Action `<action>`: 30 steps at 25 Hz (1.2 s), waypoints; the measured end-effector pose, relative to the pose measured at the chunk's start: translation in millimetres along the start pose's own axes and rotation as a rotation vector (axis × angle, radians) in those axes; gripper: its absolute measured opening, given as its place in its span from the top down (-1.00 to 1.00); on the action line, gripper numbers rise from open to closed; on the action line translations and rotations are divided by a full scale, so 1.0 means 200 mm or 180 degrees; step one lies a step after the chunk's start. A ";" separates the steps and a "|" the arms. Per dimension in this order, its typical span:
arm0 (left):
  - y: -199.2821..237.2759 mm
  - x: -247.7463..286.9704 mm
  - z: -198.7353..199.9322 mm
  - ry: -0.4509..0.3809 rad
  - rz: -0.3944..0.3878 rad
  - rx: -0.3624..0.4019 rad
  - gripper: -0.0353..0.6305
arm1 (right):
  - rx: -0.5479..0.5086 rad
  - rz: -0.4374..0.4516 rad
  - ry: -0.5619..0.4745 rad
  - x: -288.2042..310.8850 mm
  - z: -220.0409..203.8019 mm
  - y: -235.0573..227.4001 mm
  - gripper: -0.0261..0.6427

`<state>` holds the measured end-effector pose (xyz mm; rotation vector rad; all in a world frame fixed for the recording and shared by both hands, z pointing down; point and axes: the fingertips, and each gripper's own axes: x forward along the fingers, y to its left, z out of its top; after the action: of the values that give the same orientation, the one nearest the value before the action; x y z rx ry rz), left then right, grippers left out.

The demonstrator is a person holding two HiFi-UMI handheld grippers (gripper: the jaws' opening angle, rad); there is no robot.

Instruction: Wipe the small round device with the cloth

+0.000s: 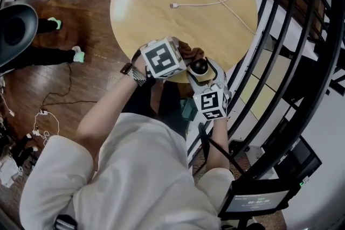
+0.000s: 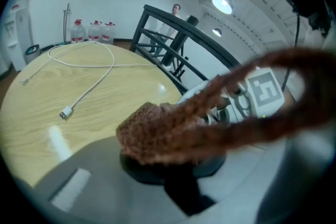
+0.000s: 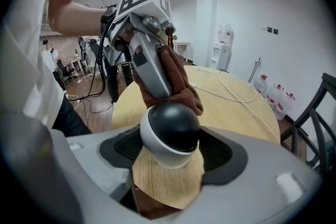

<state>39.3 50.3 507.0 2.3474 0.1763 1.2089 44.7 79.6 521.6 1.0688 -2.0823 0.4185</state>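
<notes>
Though only cloth [image 2: 157,131] in left gripper view, device [image 3: 169,132] in right gripper view.

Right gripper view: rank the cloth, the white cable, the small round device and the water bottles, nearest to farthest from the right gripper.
1. small round device, held between the jaws.
2. cloth, just behind the device, above it in view.
3. white cable, farther back on the table, to the right.
4. water bottles, beyond the table, far right.

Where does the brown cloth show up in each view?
Head view: cloth at centre, just above the device.
Left gripper view: lower centre, close to the camera.
Right gripper view: centre, behind the device.
Shared landmark: the white cable.
</notes>
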 end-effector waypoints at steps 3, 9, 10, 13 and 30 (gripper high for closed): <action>0.04 0.01 0.01 0.0154 0.0171 0.0216 0.65 | 0.0090 -0.0086 0.0025 -0.01 0.01 0.00 -0.07; 0.09 0.05 0.01 0.0346 0.0169 0.0348 0.65 | 0.0282 -0.0302 0.0040 -0.01 0.01 0.00 -0.07; 0.09 0.06 0.01 0.0359 0.0152 0.0332 0.65 | 0.0369 -0.0353 0.0018 -0.01 0.01 0.01 -0.07; 0.10 0.09 -0.02 0.0413 0.0080 0.0233 0.65 | 0.0545 -0.0484 0.0026 -0.03 -0.01 0.01 -0.07; 0.18 0.22 -0.09 0.0415 -0.0148 -0.0262 0.65 | 0.0608 -0.0498 -0.0009 -0.03 0.00 0.02 -0.08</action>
<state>47.9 39.6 564.0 2.1834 0.2196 1.3219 44.2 84.9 517.8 1.3342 -1.9736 0.5455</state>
